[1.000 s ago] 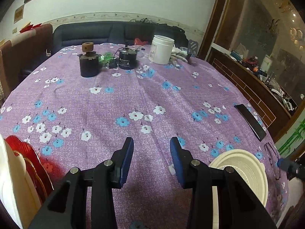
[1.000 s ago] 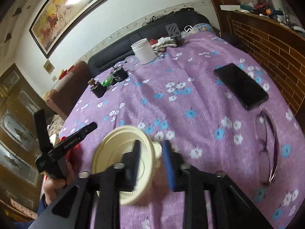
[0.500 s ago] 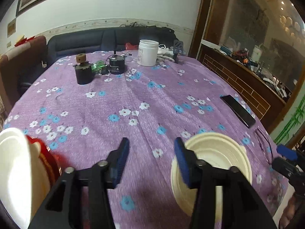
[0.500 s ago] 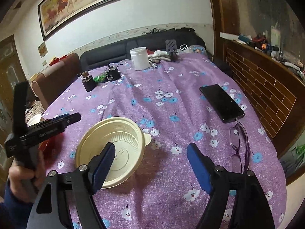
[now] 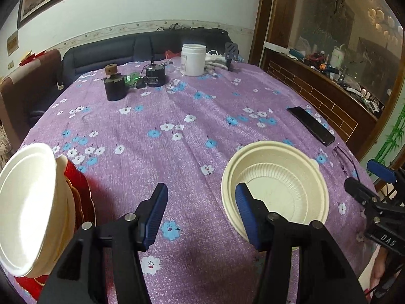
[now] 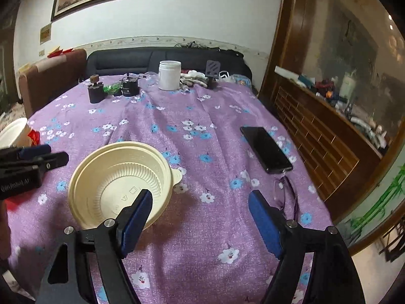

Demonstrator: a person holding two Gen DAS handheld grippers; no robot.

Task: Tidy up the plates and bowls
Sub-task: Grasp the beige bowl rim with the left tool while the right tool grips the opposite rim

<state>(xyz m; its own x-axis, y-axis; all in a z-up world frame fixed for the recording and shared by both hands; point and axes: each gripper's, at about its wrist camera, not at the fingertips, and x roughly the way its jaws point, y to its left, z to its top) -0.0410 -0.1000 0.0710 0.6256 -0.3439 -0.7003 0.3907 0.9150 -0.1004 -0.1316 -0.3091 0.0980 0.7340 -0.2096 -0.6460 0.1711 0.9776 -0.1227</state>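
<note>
A cream plastic bowl [image 5: 278, 185] [image 6: 114, 174] rests upright on the purple flowered tablecloth [image 5: 177, 116]. My right gripper [image 6: 201, 200] is open wide just right of the bowl, with its left finger [image 6: 136, 212] in front of the near rim and nothing between the pads. My left gripper [image 5: 201, 195] is open over bare cloth to the left of that bowl. At the table's left edge a white bowl [image 5: 25, 202] [image 6: 12, 131] sits on a red plate [image 5: 79, 185]. The right gripper [image 5: 379, 174] also shows at the far right of the left wrist view.
A black phone [image 6: 265, 149] and a pair of glasses [image 6: 286, 190] lie near the right table edge. A white jar [image 6: 169, 74], two dark cylinders [image 5: 115, 86] and small clutter stand at the far side. A wooden cabinet [image 6: 316, 136] lines the right.
My right gripper has let go of the cream bowl and opened wide, and the bowl now lies on the cloth. The left gripper has opened wider and shifted, bringing the white bowl further into view.
</note>
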